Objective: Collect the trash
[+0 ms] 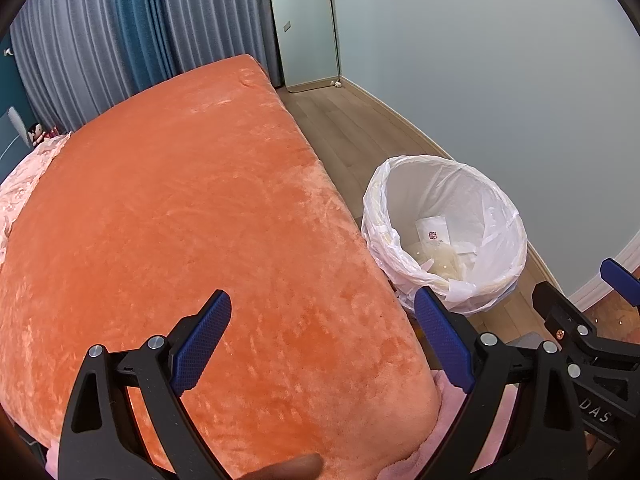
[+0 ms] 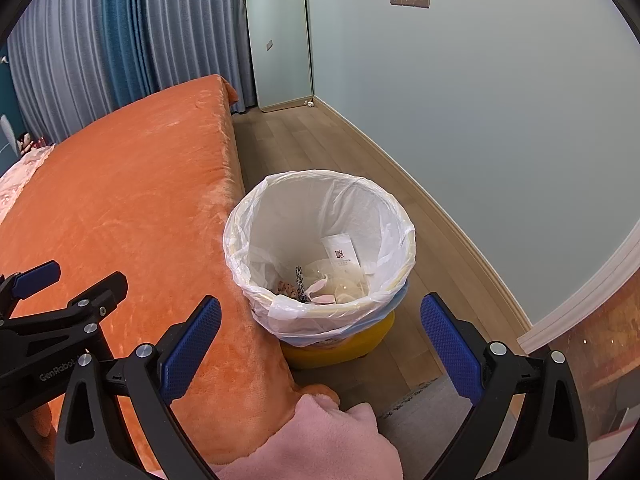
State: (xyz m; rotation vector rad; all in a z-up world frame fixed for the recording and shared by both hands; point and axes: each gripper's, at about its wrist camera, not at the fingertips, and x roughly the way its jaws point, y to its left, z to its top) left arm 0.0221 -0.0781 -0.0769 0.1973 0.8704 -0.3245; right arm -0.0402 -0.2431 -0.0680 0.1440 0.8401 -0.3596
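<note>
Left gripper (image 2: pixel 36 280) reads "GenRobot"; right gripper (image 1: pixel 616 284) reads "DAS"

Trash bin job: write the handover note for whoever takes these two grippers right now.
Left gripper: open, nothing between its fingers, above the near end of the orange bed cover.
Right gripper: open, also without load, pointed at the trash bin.
The bin stands on the wood floor right against the bed's side, lined with a white bag.
Done: a white paper slip, crumpled wrappers and small scraps already lie in the bag.
Left: no loose trash shows on the bed cover or visible floor; check areas outside both views before ending.
</note>
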